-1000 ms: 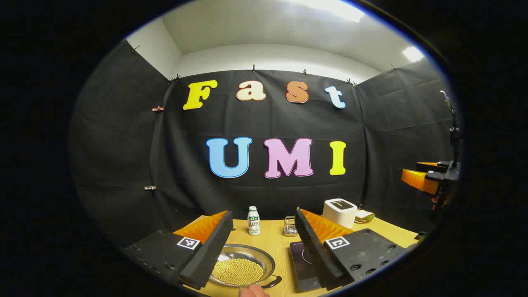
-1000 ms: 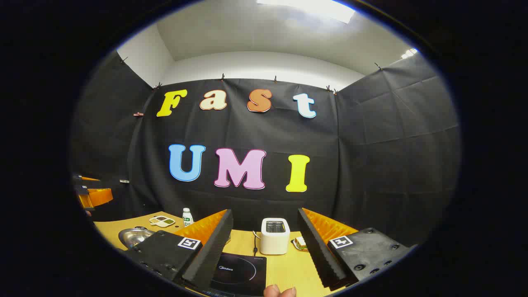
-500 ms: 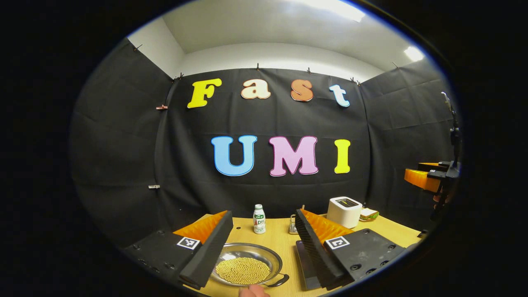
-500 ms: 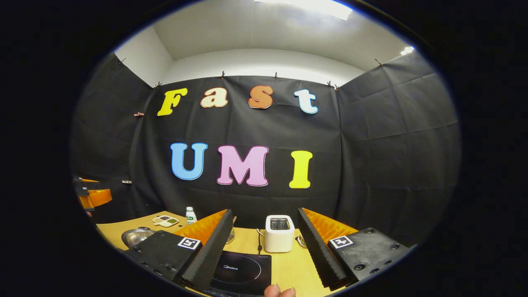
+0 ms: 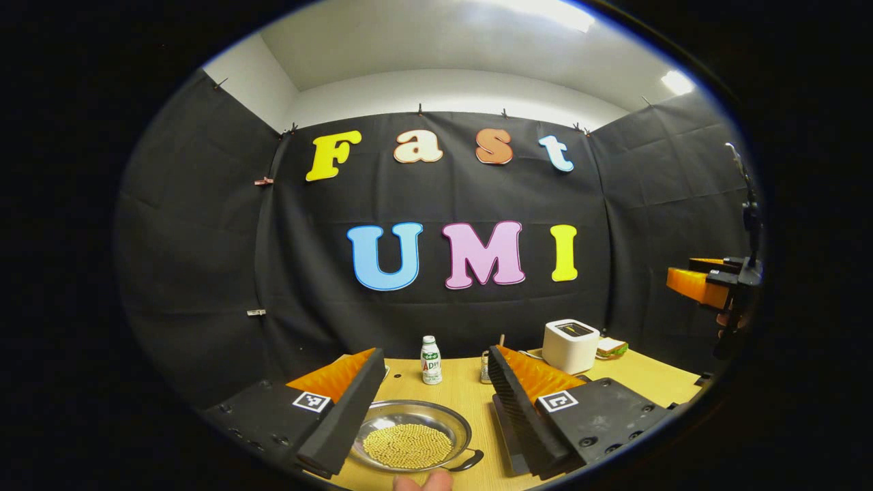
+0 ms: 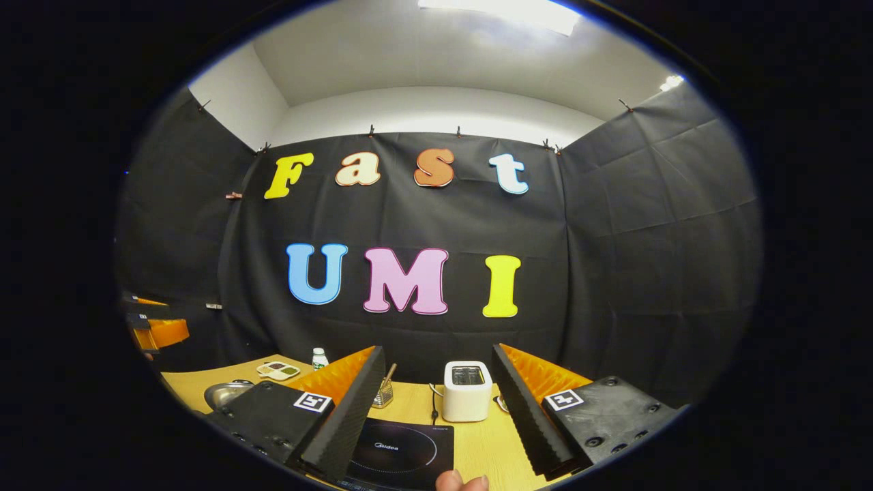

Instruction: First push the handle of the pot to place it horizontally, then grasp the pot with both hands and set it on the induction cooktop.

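Pot (image 5: 416, 436) filled with yellow beads is seen low between the spread fingers of the left gripper (image 5: 431, 409), its handle (image 5: 469, 462) angled toward the right finger. In the right gripper view, cooktop (image 6: 402, 453) is framed between the wide fingers of the right gripper (image 6: 436, 409); the pot lies beyond the left finger.
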{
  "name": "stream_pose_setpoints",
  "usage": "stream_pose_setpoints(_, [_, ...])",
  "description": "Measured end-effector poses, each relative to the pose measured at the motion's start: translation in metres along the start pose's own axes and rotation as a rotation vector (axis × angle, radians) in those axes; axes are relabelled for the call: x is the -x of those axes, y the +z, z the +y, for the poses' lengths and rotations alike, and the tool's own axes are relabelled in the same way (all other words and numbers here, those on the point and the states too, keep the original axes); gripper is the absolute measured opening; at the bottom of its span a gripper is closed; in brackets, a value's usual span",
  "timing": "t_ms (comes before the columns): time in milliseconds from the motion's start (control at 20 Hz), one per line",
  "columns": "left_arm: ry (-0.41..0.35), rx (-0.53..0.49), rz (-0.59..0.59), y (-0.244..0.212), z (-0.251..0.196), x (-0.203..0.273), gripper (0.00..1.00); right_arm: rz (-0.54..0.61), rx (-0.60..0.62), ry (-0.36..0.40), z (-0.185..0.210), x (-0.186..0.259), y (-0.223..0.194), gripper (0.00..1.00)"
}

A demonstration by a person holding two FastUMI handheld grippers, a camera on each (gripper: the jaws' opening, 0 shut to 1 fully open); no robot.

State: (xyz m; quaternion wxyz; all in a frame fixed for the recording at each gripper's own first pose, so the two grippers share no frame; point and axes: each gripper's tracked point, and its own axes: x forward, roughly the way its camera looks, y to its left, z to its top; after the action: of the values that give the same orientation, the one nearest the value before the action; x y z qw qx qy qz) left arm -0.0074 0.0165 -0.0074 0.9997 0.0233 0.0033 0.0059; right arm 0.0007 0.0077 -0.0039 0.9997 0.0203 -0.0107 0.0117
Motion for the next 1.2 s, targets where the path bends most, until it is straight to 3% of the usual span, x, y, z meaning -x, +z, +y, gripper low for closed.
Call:
stream_pose_setpoints(150, [0.002, -0.014, -0.022, 0.004, 0.001, 0.004, 0.94, -0.008, -0.003, -0.018, -0.007, -0.001, -0.003, 0.97])
stream_pose_setpoints(500, [-0.025, 0.003, 0.038, -0.039, 0.000, 0.011, 0.16, -0.031, 0.052, -0.060, -0.018, 0.003, -0.023, 0.97])
stream_pose_setpoints(600, [-0.071, 0.020, 0.101, -0.067, -0.004, 0.012, 0.05, -0.042, 0.094, -0.071, -0.020, 0.005, -0.029, 0.97])
stream_pose_setpoints(700, [-0.114, 0.035, 0.179, -0.101, -0.003, 0.016, 0.05, -0.070, 0.149, -0.083, -0.022, 0.008, -0.032, 0.97])
stream_pose_setpoints(950, [-0.117, 0.005, 0.398, -0.185, 0.025, 0.029, 0.05, -0.151, 0.263, -0.066, -0.002, 0.019, -0.037, 0.97])
stream_pose_setpoints(1200, [-0.195, -0.014, 0.678, -0.267, 0.035, 0.055, 0.07, -0.100, 0.221, -0.003, 0.020, 0.025, -0.068, 0.97])
